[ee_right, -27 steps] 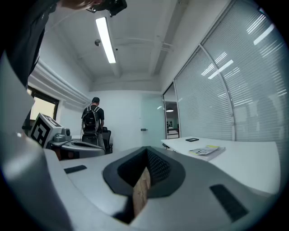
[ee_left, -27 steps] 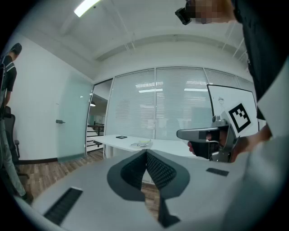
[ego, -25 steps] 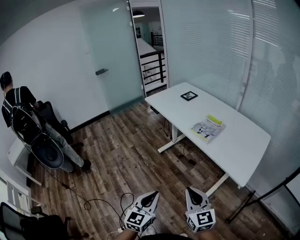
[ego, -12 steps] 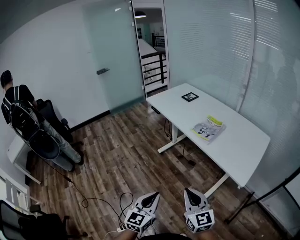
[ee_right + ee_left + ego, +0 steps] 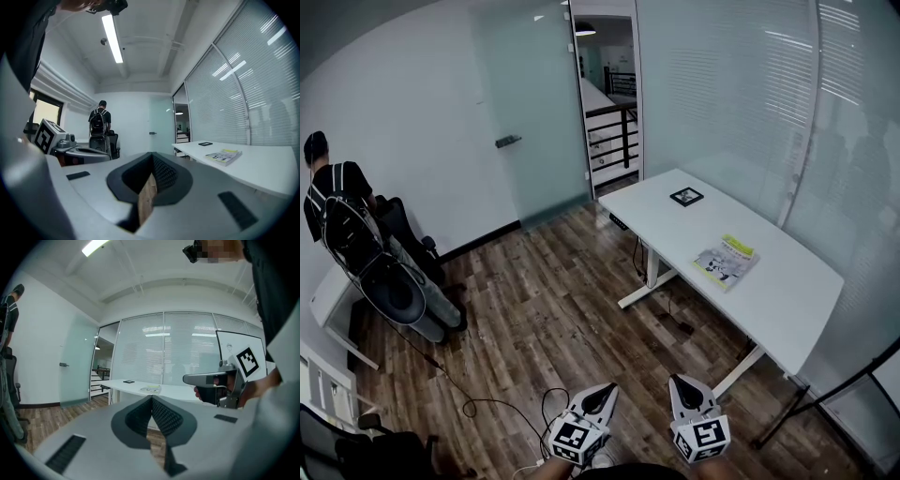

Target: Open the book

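A closed book (image 5: pixel 727 262) with a yellow-topped cover lies flat on the white table (image 5: pixel 787 291), right of the middle of the head view. It also shows far off as the book (image 5: pixel 151 389) in the left gripper view and the book (image 5: pixel 224 156) in the right gripper view. My left gripper (image 5: pixel 598 398) and right gripper (image 5: pixel 682 392) hang side by side over the wooden floor at the bottom edge, well short of the table. Both point forward, shut and holding nothing. Up close, the left gripper (image 5: pixel 152 398) and the right gripper (image 5: pixel 151 154) have pads that meet.
A small black framed object (image 5: pixel 686 196) lies at the table's far end. A person (image 5: pixel 333 197) with a backpack stands by an office chair (image 5: pixel 389 281) at far left. A cable (image 5: pixel 478 405) trails on the floor near my left gripper. Glass walls and a glass door (image 5: pixel 534 122) enclose the room.
The head view has shifted a little, so the table and book sit slightly further right and lower. The person at far left has shifted by the chair. Both grippers stay shut and low.
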